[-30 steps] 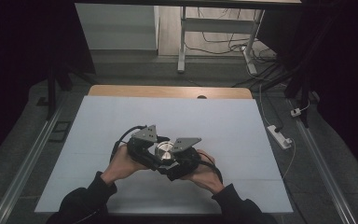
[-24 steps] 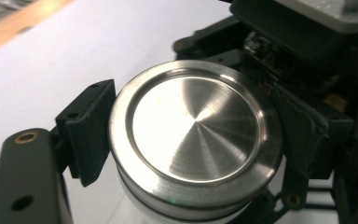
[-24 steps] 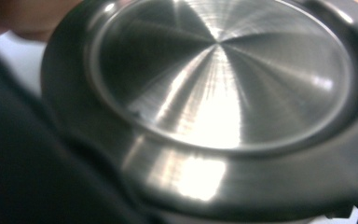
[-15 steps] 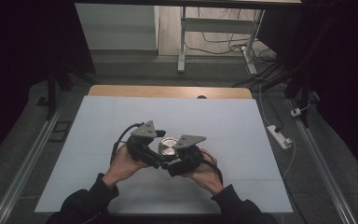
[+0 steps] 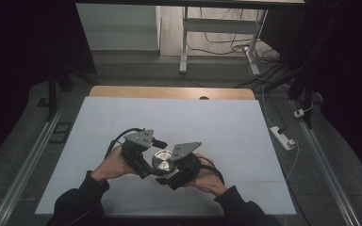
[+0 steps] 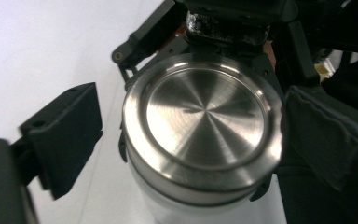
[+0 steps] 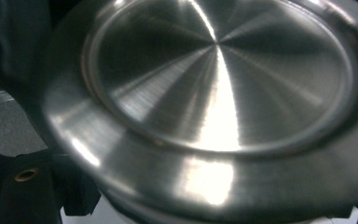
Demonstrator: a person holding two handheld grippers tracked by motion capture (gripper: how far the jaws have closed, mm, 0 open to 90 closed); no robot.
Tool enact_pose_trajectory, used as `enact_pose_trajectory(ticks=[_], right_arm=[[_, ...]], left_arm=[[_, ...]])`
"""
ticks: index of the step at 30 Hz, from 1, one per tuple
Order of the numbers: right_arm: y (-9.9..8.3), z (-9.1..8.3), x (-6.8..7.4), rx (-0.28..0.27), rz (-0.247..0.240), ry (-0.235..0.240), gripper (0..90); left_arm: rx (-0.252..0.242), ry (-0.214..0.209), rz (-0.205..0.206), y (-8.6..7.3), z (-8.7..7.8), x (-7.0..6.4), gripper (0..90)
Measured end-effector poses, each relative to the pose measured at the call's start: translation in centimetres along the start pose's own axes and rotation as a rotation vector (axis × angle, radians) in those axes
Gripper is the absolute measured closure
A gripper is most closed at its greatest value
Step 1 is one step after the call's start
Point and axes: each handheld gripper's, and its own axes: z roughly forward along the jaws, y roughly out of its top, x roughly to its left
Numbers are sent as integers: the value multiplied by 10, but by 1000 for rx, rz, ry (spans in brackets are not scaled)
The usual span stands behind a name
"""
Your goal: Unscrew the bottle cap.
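Note:
A white container with a brushed steel lid is held above the white table between the two grippers. In the left gripper view the steel lid sits between the jaws of my left gripper. One jaw stands a little apart from the rim and the padded one rests at its edge. My right gripper comes in from the opposite side. Its black jaw tips clamp the white body just under the lid. The lid lies very close in the right gripper view.
The white table top has free room on all sides of the hands, with a wooden strip along its far edge. A power strip lies on the floor to the right. Desk legs and cables stand beyond the table.
The left gripper has drifted slightly to the left, so more of the steel lid shows between the two grippers. The hands stay at about the same spot.

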Motion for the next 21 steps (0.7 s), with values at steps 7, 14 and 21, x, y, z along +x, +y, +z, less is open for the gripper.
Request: enact_pose_trajectory(ticks=[7, 14, 21], right_arm=[[1, -2, -4, -19, 45, -85, 147], [-3, 0, -13, -9, 160, -251, 147], [-5, -3, -16, -27, 195, -293, 147]], left_arm=[[-23, 117, -51, 2, 3, -2, 190], [-36, 350, -206, 10, 25, -6, 191], [-96, 292, -207, 10, 19, 0, 100]])
